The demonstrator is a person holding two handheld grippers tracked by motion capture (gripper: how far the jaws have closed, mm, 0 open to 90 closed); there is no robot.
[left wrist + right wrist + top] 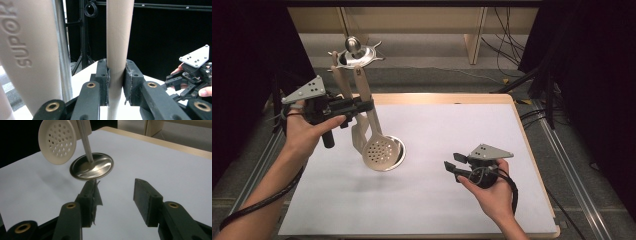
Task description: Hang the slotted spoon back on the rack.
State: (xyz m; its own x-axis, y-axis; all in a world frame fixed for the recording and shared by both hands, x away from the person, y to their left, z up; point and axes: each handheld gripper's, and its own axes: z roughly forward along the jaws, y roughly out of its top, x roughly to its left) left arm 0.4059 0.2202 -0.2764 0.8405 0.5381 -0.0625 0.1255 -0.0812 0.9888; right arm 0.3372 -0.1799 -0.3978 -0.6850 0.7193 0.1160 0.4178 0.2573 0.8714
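The left gripper [362, 106] is clamped on a beige skimmer [379, 149] hanging from the rack [354, 52] at the table's [452, 200] far left, a neighbouring handle [27, 50] reads "SUPOR", while the right gripper [451, 167] rests open nearby.

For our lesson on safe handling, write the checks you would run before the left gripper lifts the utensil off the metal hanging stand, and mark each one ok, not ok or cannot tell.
1. The left gripper is shut on the beige round utensil handle: ok.
2. The handle sits centred between the jaw pads: ok.
3. The beige perforated skimmer head hangs above the stand's round steel base, not touching it: ok.
4. The handle's top is free of its hook on the star-shaped rack top: cannot tell.
5. The right gripper is open and apart from the stand: ok.
6. The neighbouring embossed beige handle won't snag: cannot tell.
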